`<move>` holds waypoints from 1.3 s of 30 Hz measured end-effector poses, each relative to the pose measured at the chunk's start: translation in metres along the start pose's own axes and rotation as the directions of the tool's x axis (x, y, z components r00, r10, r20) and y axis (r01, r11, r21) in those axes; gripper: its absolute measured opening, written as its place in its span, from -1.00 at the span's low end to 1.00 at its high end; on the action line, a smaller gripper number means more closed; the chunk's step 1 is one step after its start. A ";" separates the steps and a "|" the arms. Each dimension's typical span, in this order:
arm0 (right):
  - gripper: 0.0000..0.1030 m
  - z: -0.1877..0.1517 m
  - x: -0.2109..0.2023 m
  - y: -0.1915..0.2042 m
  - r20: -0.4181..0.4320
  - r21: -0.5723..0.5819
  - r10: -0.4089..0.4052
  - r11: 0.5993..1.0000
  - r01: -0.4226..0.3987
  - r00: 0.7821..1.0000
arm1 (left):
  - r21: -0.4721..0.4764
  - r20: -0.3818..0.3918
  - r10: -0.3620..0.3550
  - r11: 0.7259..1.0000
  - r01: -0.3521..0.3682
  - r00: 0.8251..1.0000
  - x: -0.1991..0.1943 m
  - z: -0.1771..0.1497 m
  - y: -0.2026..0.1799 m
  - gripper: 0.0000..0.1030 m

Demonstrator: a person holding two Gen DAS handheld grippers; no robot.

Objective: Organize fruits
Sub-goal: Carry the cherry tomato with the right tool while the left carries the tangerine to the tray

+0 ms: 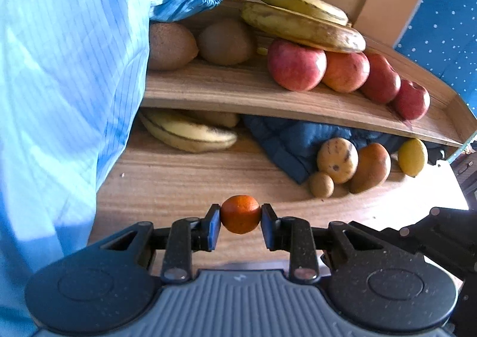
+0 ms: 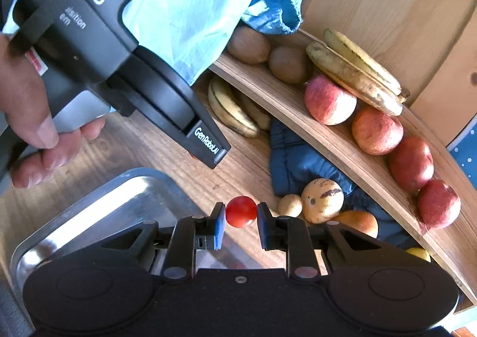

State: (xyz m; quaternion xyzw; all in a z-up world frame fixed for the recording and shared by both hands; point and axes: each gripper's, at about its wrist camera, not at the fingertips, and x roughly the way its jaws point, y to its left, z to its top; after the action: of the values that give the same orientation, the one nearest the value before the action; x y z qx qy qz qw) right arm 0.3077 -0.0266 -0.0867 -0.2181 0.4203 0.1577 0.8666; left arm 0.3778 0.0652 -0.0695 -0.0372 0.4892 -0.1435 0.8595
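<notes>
A small orange (image 1: 240, 214) sat pinched between the left gripper's pads, a small red tomato (image 2: 241, 211) between the right's. On the shelf's upper board lay two kiwis (image 1: 171, 46) — then bananas (image 1: 301, 25) atop four red apples (image 1: 295, 65).

The left gripper (image 1: 240, 222) is closed, with a small orange fruit (image 1: 240, 214) pinched between its fingertips. The right gripper (image 2: 240, 220) is clamped likewise, a small red fruit (image 2: 241, 211) held between its pads.
</notes>
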 end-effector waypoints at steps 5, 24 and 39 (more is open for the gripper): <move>-0.53 -0.009 -0.014 0.007 0.003 -0.002 0.017 1.000 -0.017 1.000 | -0.004 -0.002 0.000 1.000 0.000 1.000 -0.016 -0.017 -0.004 -0.39; -0.53 -0.042 -0.040 0.034 -0.039 0.023 0.149 0.989 -0.148 0.988 | -0.074 -0.060 0.053 0.996 -0.058 0.997 -0.047 -0.074 -0.001 -0.39; -0.53 -0.062 -0.042 0.039 -0.091 0.092 0.210 0.975 -0.201 0.974 | -0.068 -0.100 0.089 0.993 -0.096 0.991 -0.052 -0.094 -0.012 -0.39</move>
State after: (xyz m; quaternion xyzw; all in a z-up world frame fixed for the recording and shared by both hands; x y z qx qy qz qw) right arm 0.2244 -0.0287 -0.0967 -0.1452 0.4896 0.2180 0.8317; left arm 0.2707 0.0753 -0.0727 -0.0387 0.5363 -0.0871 0.8386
